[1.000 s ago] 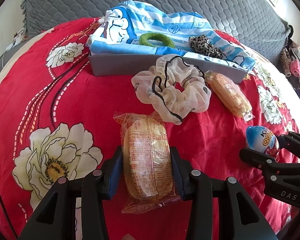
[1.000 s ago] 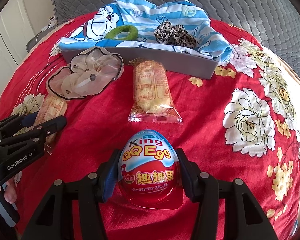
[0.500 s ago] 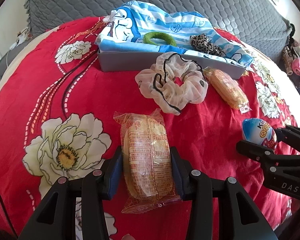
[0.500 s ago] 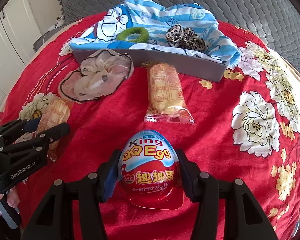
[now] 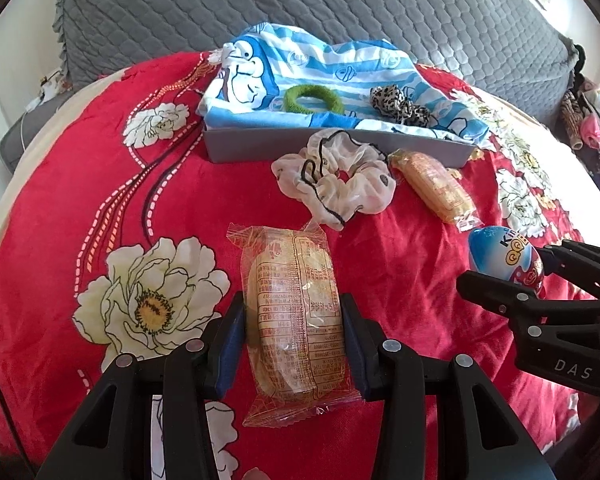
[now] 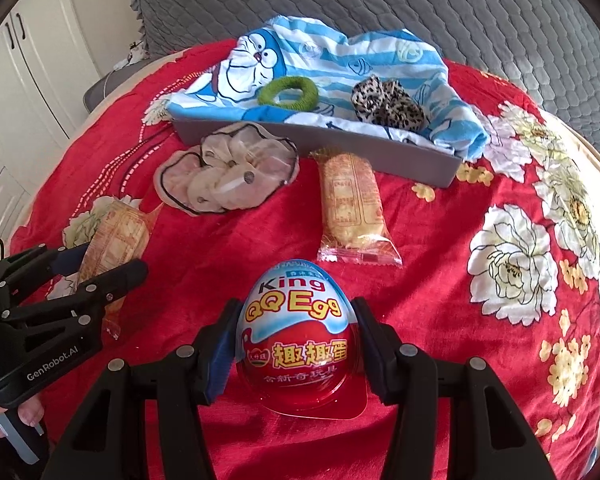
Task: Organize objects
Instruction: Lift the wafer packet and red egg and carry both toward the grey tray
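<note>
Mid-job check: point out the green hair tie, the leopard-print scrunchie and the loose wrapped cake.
green hair tie [image 6: 288,93], right wrist view, on the ring's front band.
leopard-print scrunchie [image 6: 386,105], right wrist view, on its bunched middle.
loose wrapped cake [image 6: 350,202], right wrist view, on the wrapper's printed centre.

The wrapped cake [image 5: 296,316] in the left gripper [image 5: 294,332] has small print that can't be read from here, and both long edges are covered where the blue pads press in. From the right wrist camera that same cake is half hidden behind a black finger [image 6: 100,284]. The toy egg [image 6: 298,336] has its flanks tucked behind the right gripper [image 6: 296,344] pads; from the left side, only its top pokes above the arm. The grey tray [image 5: 340,148] shows just its front wall, the inside buried under the striped blue cloth [image 5: 324,64]. Far right, a heap of fabric [image 5: 588,116] runs off the edge, too blurred to name. Bottom left, a fingertip [image 6: 30,416] is cut off.
</note>
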Available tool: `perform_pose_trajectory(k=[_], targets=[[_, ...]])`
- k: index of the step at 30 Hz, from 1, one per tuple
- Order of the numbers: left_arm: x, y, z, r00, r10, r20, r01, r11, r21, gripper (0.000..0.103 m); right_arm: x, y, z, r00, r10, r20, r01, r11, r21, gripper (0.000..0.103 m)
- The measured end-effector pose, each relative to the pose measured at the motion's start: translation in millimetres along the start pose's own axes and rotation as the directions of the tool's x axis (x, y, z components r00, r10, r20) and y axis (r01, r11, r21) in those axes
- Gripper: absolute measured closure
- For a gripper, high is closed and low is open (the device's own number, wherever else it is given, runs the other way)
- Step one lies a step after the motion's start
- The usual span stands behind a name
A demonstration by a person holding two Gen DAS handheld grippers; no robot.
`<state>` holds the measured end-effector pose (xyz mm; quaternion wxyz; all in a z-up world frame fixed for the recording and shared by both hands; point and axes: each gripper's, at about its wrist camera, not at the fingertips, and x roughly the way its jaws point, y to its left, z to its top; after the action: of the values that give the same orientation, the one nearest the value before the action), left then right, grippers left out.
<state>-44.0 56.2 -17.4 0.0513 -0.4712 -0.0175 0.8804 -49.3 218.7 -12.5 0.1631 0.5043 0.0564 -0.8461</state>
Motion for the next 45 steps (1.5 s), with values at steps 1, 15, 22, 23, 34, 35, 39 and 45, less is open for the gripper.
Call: perform_pose_trajectory(k=[1,15,22,23,34,35,39,45], targets=[[-2.3,-0.1,0.4,1.000,0.000,0.004,0.000,1.000,0.000,0.057,-2.7,0.9,0.5,1.000,0.004,0.008,-0.004,1.000,-0.003,0.048],[-23.2,-6.1,4.5,0.999,0.011,0.042,-0.011,1.000,-0.001,0.057,-21.8,5.3,6.6,0.998,0.009,0.069,-0.008,1.000,-0.025,0.048],[-33.1,-11.7,9.6,0.998,0.012,0.064,-0.013,1.000,0.003,0.057,-34.3,5.1,10.1,0.994,0.011,0.109,-0.009,1.000,-0.022,0.048],[-34.6,-12.6,10.4,0.997,0.017,0.069,-0.017,1.000,0.006,0.057,-35.8,5.5,10.6,0.993,0.009,0.115,-0.006,1.000,-0.023,0.048],[-43.6,-16.8,23.2,0.994,0.023,0.108,-0.023,1.000,0.006,0.057,-50.8,5.8,17.1,0.983,0.002,0.181,0.004,1.000,-0.029,0.048],[-44.2,-16.4,24.6,0.994,0.020,0.111,-0.021,1.000,0.003,0.057,-51.3,6.0,17.7,0.983,0.000,0.186,0.005,1.000,-0.030,0.048],[-45.0,-17.3,31.0,0.992,0.018,0.123,-0.019,1.000,0.004,0.057,-56.0,6.5,21.5,0.978,-0.002,0.209,0.009,0.999,-0.035,0.048],[-45.6,-17.8,41.0,0.990,0.020,0.141,-0.022,1.000,0.008,0.057,-64.7,2.3,30.0,0.968,-0.007,0.251,0.016,0.999,-0.032,0.048]])
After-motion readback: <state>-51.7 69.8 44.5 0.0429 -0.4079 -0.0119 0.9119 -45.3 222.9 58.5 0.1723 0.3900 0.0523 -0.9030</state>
